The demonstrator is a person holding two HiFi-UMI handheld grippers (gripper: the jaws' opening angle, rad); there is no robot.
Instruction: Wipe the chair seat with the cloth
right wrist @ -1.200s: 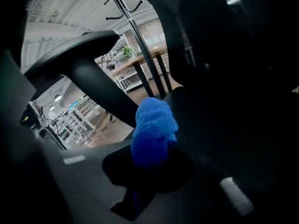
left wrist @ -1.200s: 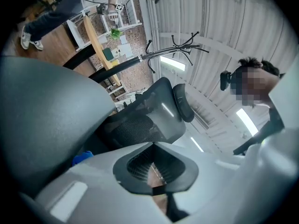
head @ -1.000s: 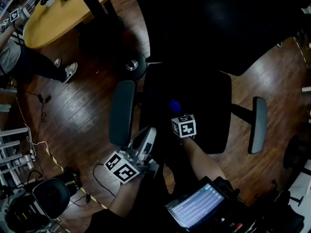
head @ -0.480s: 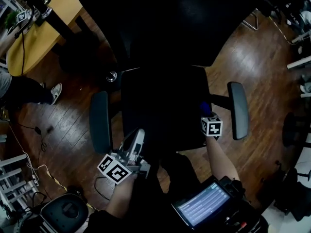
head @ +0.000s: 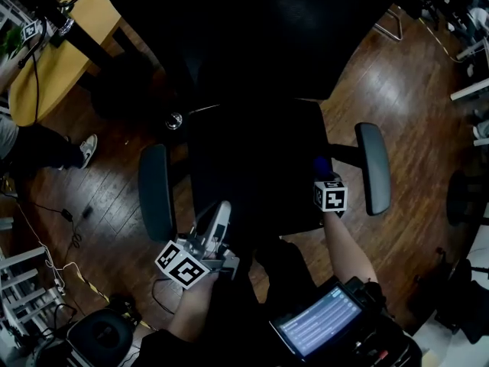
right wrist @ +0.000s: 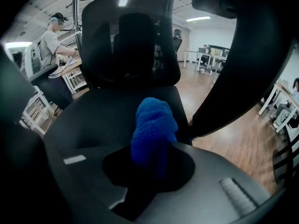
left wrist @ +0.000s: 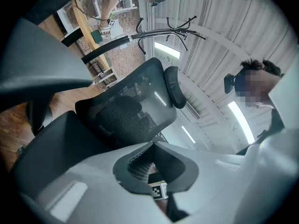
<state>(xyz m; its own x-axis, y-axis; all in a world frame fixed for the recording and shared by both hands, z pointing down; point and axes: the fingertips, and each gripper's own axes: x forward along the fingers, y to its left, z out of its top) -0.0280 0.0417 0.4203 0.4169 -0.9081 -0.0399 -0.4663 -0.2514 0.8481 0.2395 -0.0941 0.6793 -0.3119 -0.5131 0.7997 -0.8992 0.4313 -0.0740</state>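
A black office chair fills the middle of the head view, with its seat (head: 256, 167) between a left armrest (head: 152, 193) and a right armrest (head: 374, 167). My right gripper (head: 324, 177) is shut on a blue cloth (head: 322, 164) at the seat's right edge, close to the right armrest. In the right gripper view the cloth (right wrist: 153, 127) sticks up from the jaws above the seat (right wrist: 103, 115), facing the backrest (right wrist: 131, 36). My left gripper (head: 222, 209) hangs shut and empty by the seat's front left corner, and the left gripper view looks at the mesh backrest (left wrist: 124, 113).
A wooden table (head: 46, 75) stands at the back left, with a person's leg and shoe (head: 80, 150) beside it. Cables (head: 72, 232) trail over the wooden floor on the left. A tablet screen (head: 313, 323) sits at the bottom edge. Another chair's base (head: 466, 201) is at the right.
My right gripper has carried the blue cloth from the middle of the seat to its right edge by the armrest. The left gripper has stayed by the front left corner.
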